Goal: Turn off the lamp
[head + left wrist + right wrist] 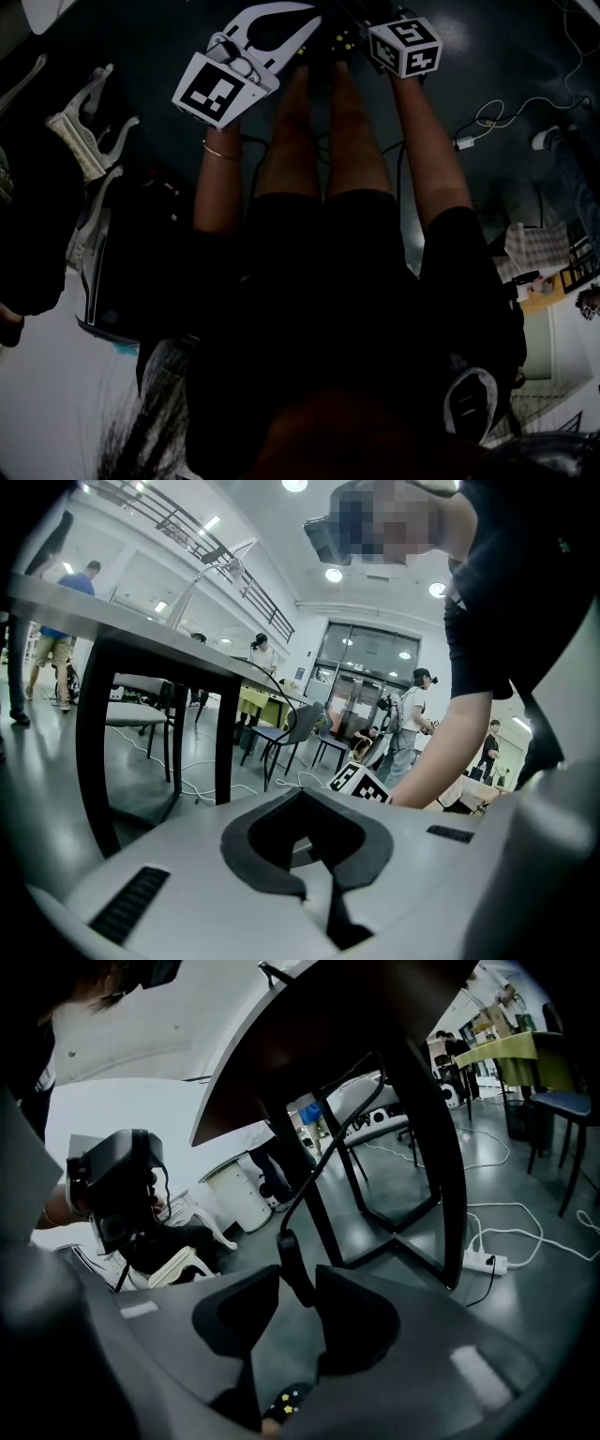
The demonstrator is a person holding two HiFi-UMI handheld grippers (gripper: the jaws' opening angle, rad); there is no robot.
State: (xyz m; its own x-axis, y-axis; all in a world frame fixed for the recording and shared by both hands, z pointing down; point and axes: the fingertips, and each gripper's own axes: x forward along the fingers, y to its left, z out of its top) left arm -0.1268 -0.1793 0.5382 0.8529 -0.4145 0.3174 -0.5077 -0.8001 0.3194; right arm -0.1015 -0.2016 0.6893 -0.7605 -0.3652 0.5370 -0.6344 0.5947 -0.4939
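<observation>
Holding the switch: we find the right gripper (297, 1283) pinching the black inline switch (291, 1258) of the lamp's cord between its jaw tips, low under the table (309, 1035).
Cord: we trace the black cord (321, 1168) from the switch up toward the table's dark underside.
Lamp: we see a slim white lamp arm (208, 578) rising above the table top in the left gripper view.
Left gripper: we note the left gripper (316, 889) with its jaws pressed together and nothing between them.
Person: we see both grippers held out past the person's bare legs (323, 131) in the head view.
Floor: we mark a white power strip (483, 1262) lying on the grey floor (525, 1194) just beyond a table leg (427, 1147).
</observation>
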